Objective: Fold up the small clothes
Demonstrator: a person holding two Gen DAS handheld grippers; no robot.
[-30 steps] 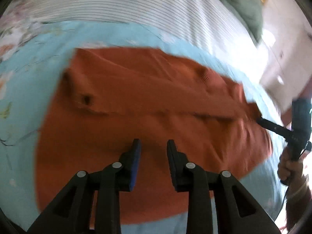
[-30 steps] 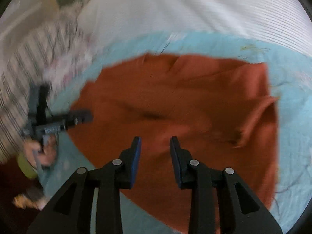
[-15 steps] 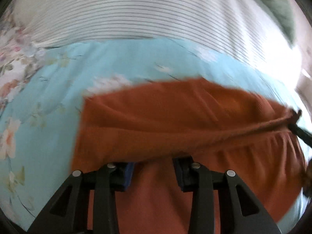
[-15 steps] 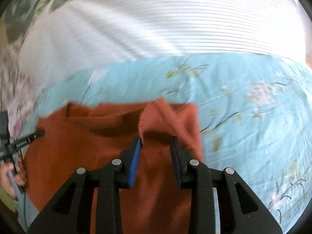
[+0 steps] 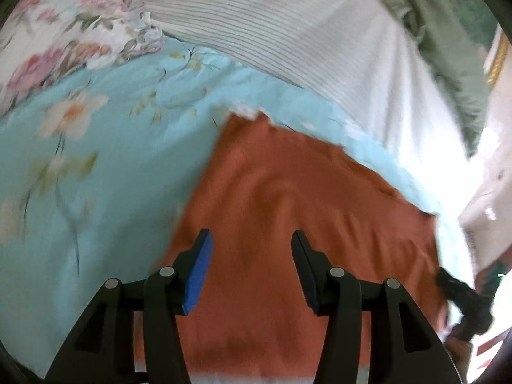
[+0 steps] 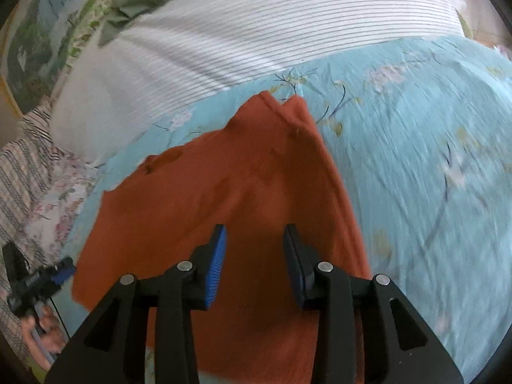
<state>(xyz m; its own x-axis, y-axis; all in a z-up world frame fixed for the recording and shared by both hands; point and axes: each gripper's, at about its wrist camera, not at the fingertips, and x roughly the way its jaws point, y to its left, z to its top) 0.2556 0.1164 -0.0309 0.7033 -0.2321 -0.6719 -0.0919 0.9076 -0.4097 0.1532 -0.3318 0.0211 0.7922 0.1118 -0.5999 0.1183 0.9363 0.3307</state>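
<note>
An orange garment lies folded on a light blue floral sheet. It also shows in the right wrist view, with two corners pointing away at its far end. My left gripper is open and empty just above the garment's left part. My right gripper is open and empty above the garment's right part. The right gripper shows at the garment's right edge in the left wrist view. The left gripper shows at the garment's left edge in the right wrist view.
A white striped cover lies beyond the sheet and also shows in the right wrist view. A floral pillow sits at the far left. A green cloth lies at the far right.
Both grippers carried the garment's edge away from me, folding it over, then let go. Both now stand open above the folded garment.
</note>
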